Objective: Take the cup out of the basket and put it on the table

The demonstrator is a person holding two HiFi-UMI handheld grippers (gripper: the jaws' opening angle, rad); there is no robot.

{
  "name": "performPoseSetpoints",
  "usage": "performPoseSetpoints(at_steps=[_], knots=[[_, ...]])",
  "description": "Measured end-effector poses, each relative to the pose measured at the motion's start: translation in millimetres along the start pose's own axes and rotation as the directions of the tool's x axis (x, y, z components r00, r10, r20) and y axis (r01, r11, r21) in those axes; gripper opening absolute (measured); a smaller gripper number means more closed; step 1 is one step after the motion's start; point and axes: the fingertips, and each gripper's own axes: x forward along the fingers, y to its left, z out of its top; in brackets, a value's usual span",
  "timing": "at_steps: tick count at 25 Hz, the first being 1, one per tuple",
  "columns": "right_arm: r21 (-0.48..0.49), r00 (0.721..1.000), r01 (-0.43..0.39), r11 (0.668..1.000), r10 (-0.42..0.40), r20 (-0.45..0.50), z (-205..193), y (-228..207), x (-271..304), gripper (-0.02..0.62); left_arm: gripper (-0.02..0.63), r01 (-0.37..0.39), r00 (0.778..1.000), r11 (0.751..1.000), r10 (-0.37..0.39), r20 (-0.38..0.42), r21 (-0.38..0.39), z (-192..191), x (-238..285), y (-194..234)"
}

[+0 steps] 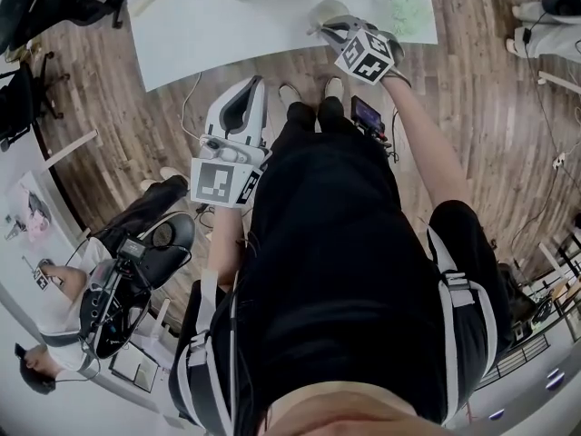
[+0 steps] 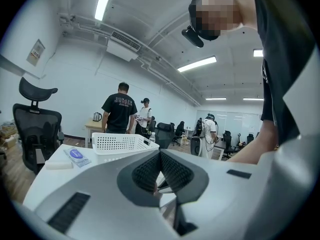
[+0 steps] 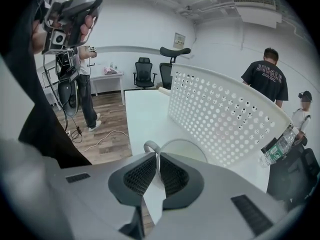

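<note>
Placement is the step we judge to be in hand. The cup (image 3: 182, 149) is out of the basket (image 3: 225, 114) and just beside its wall, and it seems to rest on the surface (image 3: 142, 111). The right gripper (image 3: 158, 159) has its fingers pinched on the rim by the handle. Next we would part those fingers and draw back cleanly, so the cup does not tip. The left gripper (image 2: 160, 156) hangs well apart from the basket, fingers pressed together on nothing. Only the right gripper view shows the pinched rim. The head view shows the left gripper held low, off the surface.
</note>
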Motion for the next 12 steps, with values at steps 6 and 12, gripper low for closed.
performPoseSetpoints(at_steps=[6, 12], knots=[[0.024, 1.000, 0.005, 1.000, -0.005, -0.004, -2.4, -1.8, 6.7, 0.040, 0.020, -0.005, 1.000, 1.000, 0.005, 0.002, 0.004, 2.5, 0.9, -0.4], [0.021, 1.000, 0.013, 1.000, -0.013, -0.014, -1.9, -2.3, 8.3, 0.041, 0.020, -0.014, 1.000, 1.000, 0.014, 0.001, 0.008, 2.3, -0.6, 0.8]])
